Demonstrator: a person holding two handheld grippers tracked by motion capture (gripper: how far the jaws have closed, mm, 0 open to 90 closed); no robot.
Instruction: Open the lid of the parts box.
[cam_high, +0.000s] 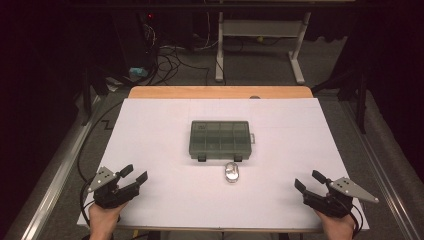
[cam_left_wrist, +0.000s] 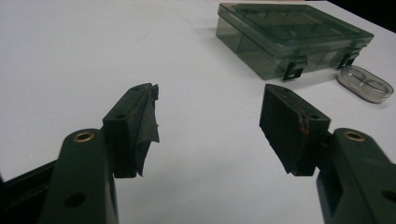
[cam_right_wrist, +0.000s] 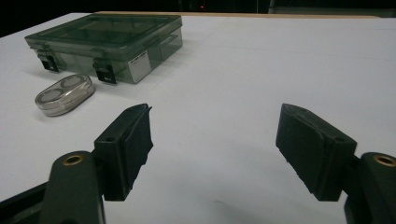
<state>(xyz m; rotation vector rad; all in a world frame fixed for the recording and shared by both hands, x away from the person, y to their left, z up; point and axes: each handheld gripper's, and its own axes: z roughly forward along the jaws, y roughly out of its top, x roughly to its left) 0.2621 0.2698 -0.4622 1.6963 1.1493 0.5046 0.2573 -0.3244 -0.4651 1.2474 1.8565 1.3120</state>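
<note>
The left gripper (cam_high: 134, 174) rests at the near-left corner of the white table sheet (cam_high: 165, 125), jaws standing apart with nothing between them. The right gripper (cam_high: 308, 180) sits at the near-right corner in the same condition: jaws wide, no contact with any object. Both point inward and slightly forward, toward the middle of the sheet.

The items nearest the work are a smoky translucent compartment box (cam_high: 220, 139), lid down and its two dark latches (cam_high: 202, 157) facing the person, and a small clear oval case (cam_high: 231, 172) lying flat just in front of the latch edge, close to the right-hand latch but apart from the box. In the left gripper view the box (cam_left_wrist: 289, 39) lies ahead and to the right, with the oval case (cam_left_wrist: 365, 84) beyond its near corner; in the right gripper view the box (cam_right_wrist: 109, 39) lies ahead and to the left, the oval case (cam_right_wrist: 64, 94) nearer than it.

The box's long axis runs across the table, left to right; the case's long axis runs roughly front to back in the high view (foreshortening makes this approximate). The case sits a little right of centre, so the right gripper appears marginally nearer, though neither is close.

Open sheet surrounds both items on all sides, well clear of every table edge. Approach paths from either corner are unobstructed.
</note>
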